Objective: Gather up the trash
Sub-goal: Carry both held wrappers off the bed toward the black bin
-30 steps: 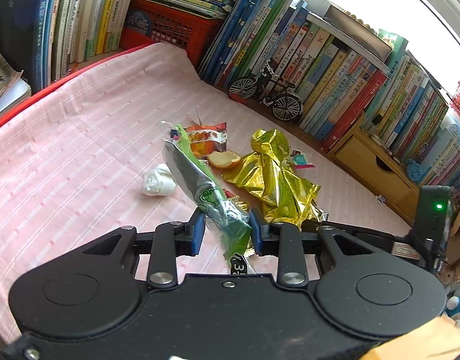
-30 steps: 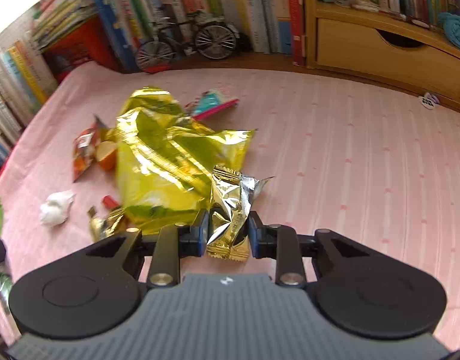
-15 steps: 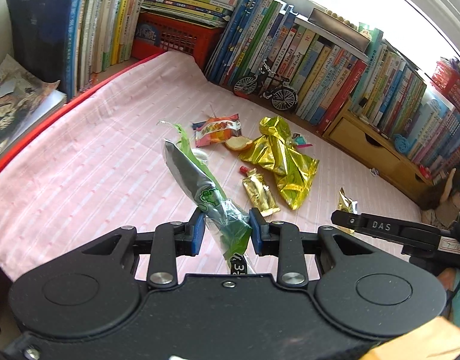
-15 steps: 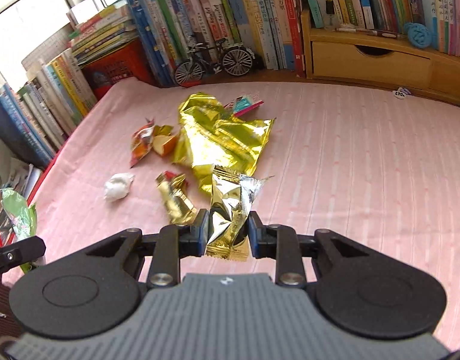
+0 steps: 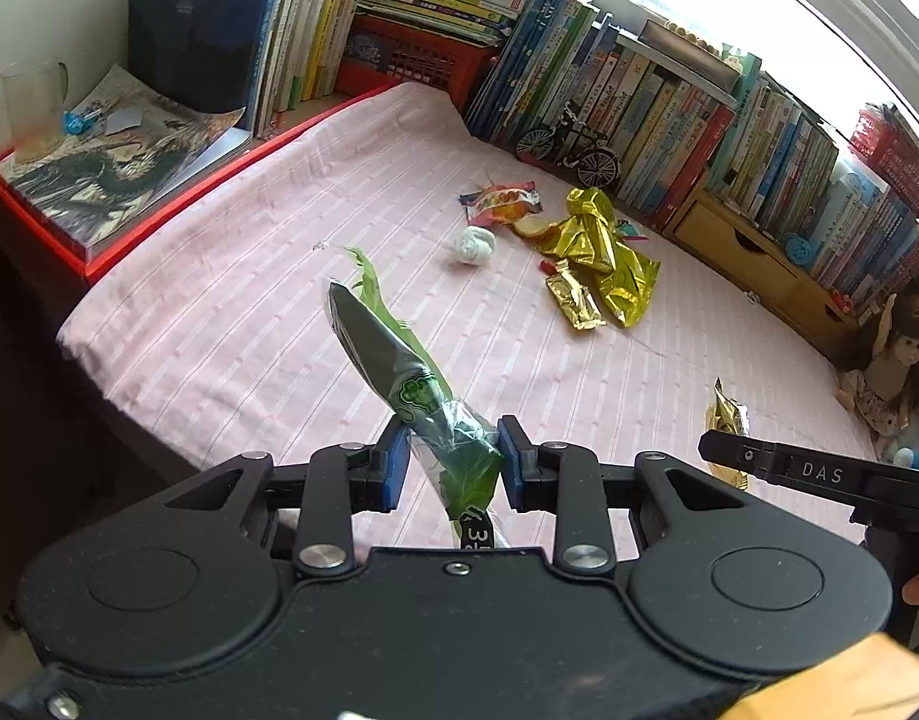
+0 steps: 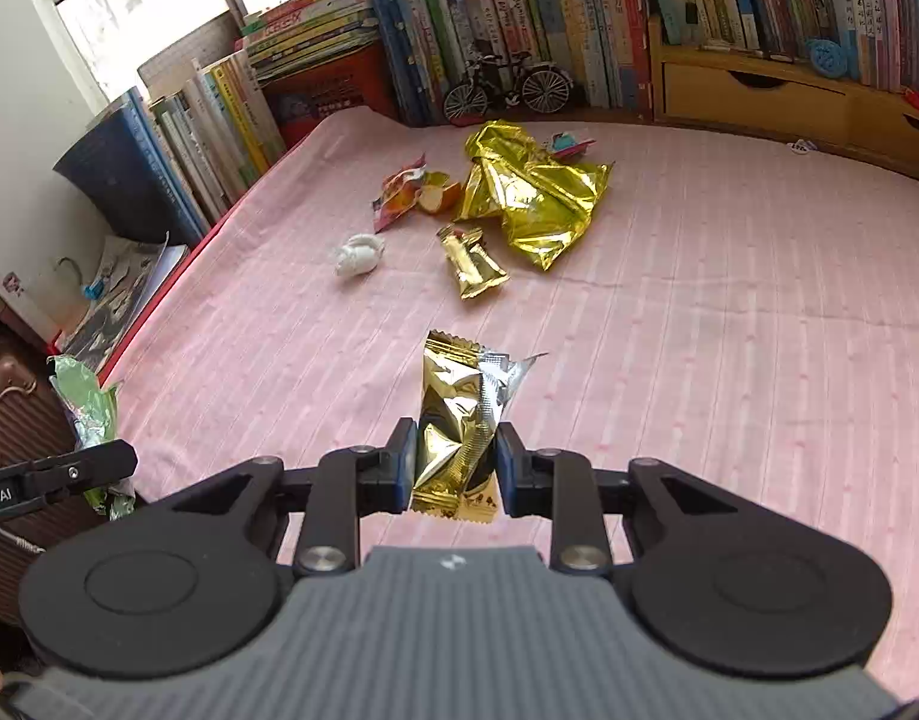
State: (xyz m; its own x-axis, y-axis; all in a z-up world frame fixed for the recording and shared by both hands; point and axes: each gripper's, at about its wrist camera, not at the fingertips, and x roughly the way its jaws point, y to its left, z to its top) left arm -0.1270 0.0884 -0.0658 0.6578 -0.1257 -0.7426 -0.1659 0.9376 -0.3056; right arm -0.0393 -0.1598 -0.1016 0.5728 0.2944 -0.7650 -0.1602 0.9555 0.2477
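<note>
Wrappers ride pinched for carrying off: left claw [image 5: 453, 459] grips the green wrapper [image 5: 399, 372], right claw [image 6: 453, 462] the gold packet [image 6: 459, 420]; remaining trash [image 6: 519, 204] lies mid-table [image 6: 729, 330].

The green wrapper [image 5: 417, 384] is thin glossy plastic film, clear and crinkled at its lower end. The gold wrapper [image 6: 459, 420] is shiny metallic foil, creased, with a silvery inner face. The big gold bag [image 6: 534, 198] is mirror-bright crumpled foil. The pink cloth [image 6: 729, 330] is matt woven fabric with fine stripes. The drawer [image 6: 753, 99] is smooth pale wood.
</note>
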